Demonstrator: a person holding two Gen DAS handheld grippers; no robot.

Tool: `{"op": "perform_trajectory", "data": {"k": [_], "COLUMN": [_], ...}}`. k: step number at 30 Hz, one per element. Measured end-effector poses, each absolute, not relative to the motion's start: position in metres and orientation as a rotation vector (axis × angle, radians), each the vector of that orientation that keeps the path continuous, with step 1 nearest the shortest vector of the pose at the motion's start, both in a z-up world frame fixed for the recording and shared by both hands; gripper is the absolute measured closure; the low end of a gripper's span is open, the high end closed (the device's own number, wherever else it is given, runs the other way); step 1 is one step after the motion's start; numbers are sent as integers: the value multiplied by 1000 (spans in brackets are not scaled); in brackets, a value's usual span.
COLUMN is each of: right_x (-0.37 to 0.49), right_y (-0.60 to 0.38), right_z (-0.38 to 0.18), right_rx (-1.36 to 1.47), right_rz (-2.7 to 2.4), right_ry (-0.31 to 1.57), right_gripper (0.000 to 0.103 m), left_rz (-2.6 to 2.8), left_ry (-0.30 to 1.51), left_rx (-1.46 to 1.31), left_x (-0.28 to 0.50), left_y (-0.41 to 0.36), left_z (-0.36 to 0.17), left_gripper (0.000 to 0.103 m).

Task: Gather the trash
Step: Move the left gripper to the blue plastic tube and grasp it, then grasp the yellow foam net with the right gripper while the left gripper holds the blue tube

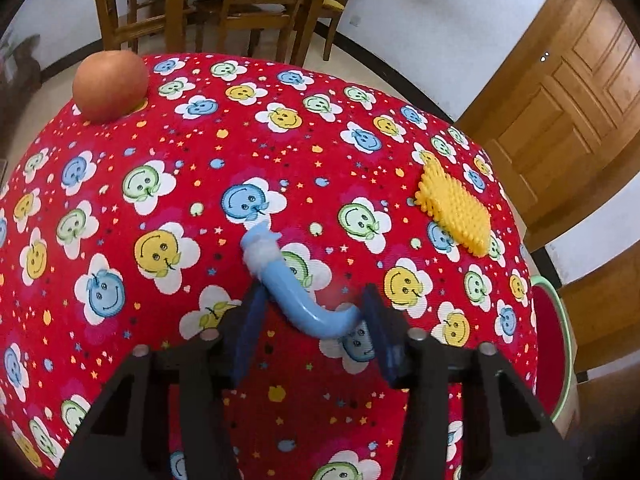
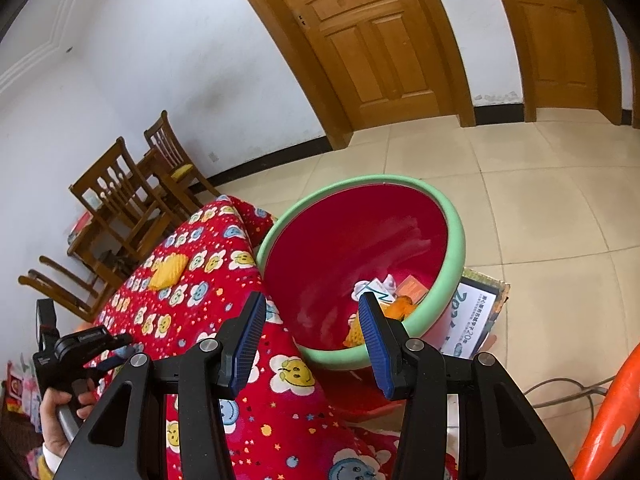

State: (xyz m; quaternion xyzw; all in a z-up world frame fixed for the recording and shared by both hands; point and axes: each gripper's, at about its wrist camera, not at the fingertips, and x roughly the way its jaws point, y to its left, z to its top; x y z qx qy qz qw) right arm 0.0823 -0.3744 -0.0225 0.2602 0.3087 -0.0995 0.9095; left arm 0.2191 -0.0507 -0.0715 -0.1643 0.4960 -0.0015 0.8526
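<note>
Straddling the bent blue tube [image 1: 298,296] near the bench's [image 1: 120,152] front edge, the left gripper [image 1: 314,314] has its fingers open; squeeze the bend squarely so it won't roll. The right gripper [image 2: 312,326] hangs open, empty, over the bin [image 2: 444,280] beside the bench's right edge.

Left wrist view low over tablecloth [image 1: 280,152]; right wrist view higher, shared cloth.
</note>
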Motion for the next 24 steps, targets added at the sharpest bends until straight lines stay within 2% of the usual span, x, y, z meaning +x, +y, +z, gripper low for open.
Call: {"op": "perform_trajectory", "data": {"k": [3, 4, 5, 6, 15, 24], "right_x": [85, 86, 87, 87, 100, 132], "right_y": [-371, -371, -370, -368, -344, -305], "right_z": [-22, -21, -20, -18, -1, 20], "right_rx": [531, 529, 525, 519, 474, 404], "right_rz": [-194, -192, -190, -186, -131, -37], "right_ry": [642, 641, 639, 636, 620, 631], "right_gripper": [54, 54, 54, 54, 54, 54], "left_rz": [-13, -17, -31, -48, -96, -88], "left_ry": [1043, 1042, 1040, 1046, 1066, 951], "left_rx": [-342, -343, -344, -348, -323, -216], "left_x": [220, 220, 220, 220, 217, 215], "left_y": [-52, -51, -51, -50, -43, -24], "left_z": [-71, -71, -70, -70, -63, -14], "left_gripper": [56, 62, 89, 94, 94, 94]}}
